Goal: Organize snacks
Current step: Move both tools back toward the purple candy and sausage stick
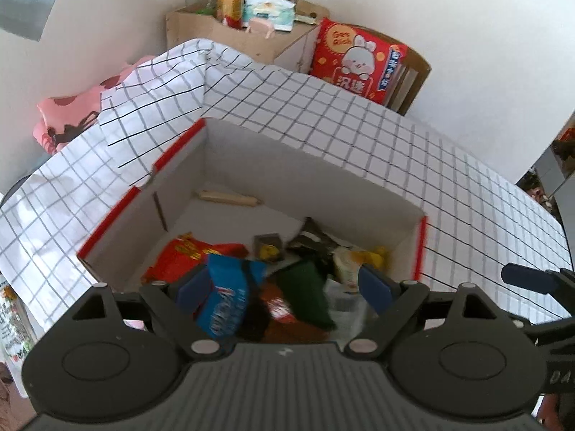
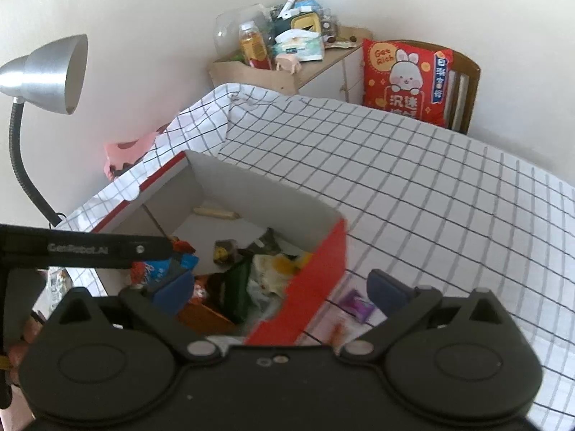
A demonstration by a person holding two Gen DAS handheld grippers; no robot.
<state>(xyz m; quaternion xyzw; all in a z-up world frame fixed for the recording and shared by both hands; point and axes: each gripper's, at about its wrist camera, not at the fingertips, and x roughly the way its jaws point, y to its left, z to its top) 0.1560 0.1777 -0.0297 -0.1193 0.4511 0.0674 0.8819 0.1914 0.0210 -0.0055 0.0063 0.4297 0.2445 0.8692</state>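
Observation:
A white cardboard box with red edges (image 1: 251, 165) (image 2: 316, 251) stands on the checked tablecloth. Inside lie several snacks: a red packet (image 1: 183, 255), a blue packet (image 1: 230, 294) (image 2: 158, 269), a dark green packet (image 1: 309, 291) (image 2: 237, 291), a yellow-white packet (image 1: 348, 262) (image 2: 273, 269) and a beige stick (image 1: 230, 198) (image 2: 215, 212). My left gripper (image 1: 284, 287) is open over the box, above the blue packet, which is blurred. My right gripper (image 2: 280, 289) is open, straddling the box's near red corner. A purple wrapped snack (image 2: 355, 305) lies on the cloth outside the box, next to the right finger.
The checked tablecloth (image 2: 431, 197) spreads right of the box. A wooden shelf with bottles and tissues (image 2: 287, 61) and a red rabbit cushion on a chair (image 2: 406, 79) stand behind. A metal lamp (image 2: 46, 75) stands at left. A pink cloth (image 1: 68, 118) lies at the table's far left.

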